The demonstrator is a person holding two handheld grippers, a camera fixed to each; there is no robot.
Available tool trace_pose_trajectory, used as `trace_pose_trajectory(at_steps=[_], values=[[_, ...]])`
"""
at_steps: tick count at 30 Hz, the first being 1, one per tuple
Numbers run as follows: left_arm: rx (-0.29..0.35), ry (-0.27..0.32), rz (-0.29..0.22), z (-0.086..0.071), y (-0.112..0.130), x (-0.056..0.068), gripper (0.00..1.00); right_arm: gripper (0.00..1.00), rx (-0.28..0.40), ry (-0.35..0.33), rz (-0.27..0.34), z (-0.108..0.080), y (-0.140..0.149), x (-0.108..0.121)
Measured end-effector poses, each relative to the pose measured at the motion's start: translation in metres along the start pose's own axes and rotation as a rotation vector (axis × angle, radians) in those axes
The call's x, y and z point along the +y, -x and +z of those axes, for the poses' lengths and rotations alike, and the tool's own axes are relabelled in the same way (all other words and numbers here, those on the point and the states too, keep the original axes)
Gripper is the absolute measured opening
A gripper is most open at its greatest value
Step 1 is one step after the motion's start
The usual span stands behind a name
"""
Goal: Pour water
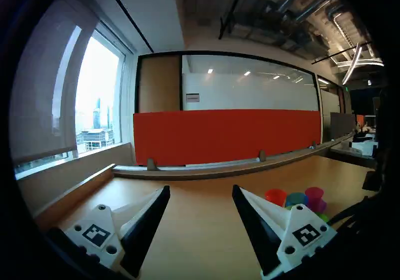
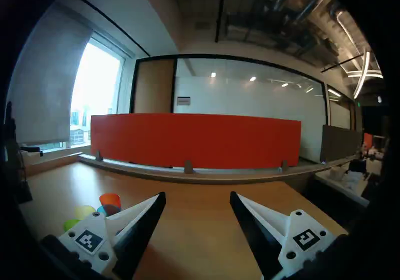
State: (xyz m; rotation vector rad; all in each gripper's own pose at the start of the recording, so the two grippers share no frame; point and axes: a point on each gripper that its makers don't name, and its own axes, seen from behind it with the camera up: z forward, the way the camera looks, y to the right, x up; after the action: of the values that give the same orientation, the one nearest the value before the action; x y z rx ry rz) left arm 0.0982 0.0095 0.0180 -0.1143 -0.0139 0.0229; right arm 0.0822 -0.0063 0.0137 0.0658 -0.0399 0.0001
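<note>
Left tool (image 1: 200,187) and right tool (image 2: 197,194) spread wide, empty; coloured cups (image 1: 295,198) stand between them.

The left gripper (image 1: 200,187) and the right gripper (image 2: 197,194) each have two white wedge-shaped fingers (image 1: 272,208) lined on the inside with black pads (image 1: 145,225), every finger bearing a square black-and-white marker (image 1: 96,234) with round screw holes (image 1: 102,207) around it.

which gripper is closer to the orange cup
Right, but barely: orange cup sits just left of the right gripper; it lies slightly farther, right of the left gripper.
</note>
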Motion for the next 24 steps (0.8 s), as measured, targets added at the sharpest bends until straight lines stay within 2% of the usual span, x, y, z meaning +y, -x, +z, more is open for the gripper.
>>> trace_pose_trajectory(at_steps=[5,14,18,24], values=[[-0.012,0.034,-0.025,0.006,-0.024,0.003,0.92,0.99,-0.004,-0.034,0.013,0.004,-0.027,-0.003],[-0.020,0.047,0.001,0.014,-0.061,0.001,0.92,0.99,-0.010,-0.076,0.021,0.012,-0.061,-0.004],[-0.017,0.076,0.002,0.016,-0.075,0.007,0.92,1.00,-0.008,-0.094,0.015,0.014,-0.072,-0.007],[-0.015,0.137,-0.009,0.017,-0.083,0.021,0.92,1.00,-0.021,-0.124,0.013,0.017,-0.072,-0.010]])
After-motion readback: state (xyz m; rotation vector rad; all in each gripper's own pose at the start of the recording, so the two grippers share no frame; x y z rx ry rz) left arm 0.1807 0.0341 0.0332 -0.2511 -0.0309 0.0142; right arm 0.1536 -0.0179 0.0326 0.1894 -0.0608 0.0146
